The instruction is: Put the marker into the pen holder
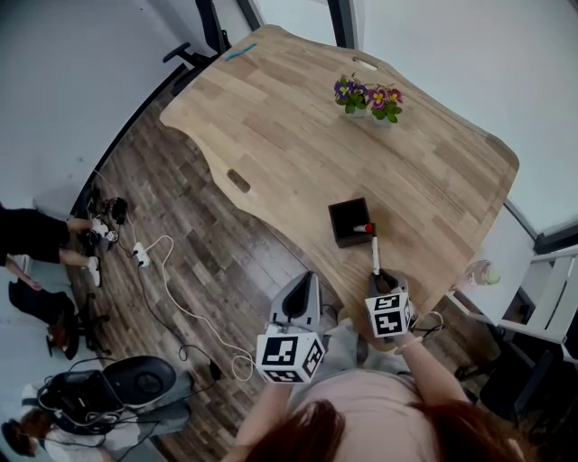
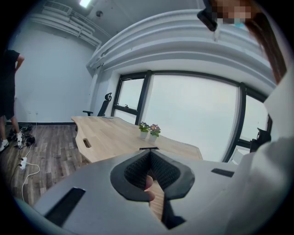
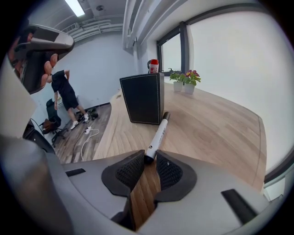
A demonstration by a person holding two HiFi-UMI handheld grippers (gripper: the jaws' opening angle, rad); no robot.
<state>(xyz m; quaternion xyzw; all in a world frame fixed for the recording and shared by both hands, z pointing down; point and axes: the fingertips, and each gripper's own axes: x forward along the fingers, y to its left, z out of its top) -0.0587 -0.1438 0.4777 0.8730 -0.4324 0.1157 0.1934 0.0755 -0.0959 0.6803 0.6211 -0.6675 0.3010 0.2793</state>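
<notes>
The marker [image 3: 157,135] is laid on the bench [image 3: 216,128], just beside the holder [image 3: 143,98]. Its near end is pinched by the right hand-held gripper [image 3: 149,156]. The left hand-held gripper [image 2: 149,153] is closed, empty.

This is an office, of the meeting-room kind. A large pale wooden surface [image 1: 298,126] with oblong cut-outs fills the head view from 12 to 3 o'clock, on a dark plank floor [image 1: 181,271]. A black office chair [image 1: 185,56] stands at 11 o'clock. Tall dark-framed windows [image 2: 193,114] line 1 side, the other walls are plain white, and a strip light [image 3: 75,7] and bare pipes [image 2: 59,23] run overhead. 2 flower pots [image 1: 368,99] and a black pen holder [image 1: 349,222] sit on the wood. A power strip [image 1: 142,255] with cables lies at 9 o'clock.
</notes>
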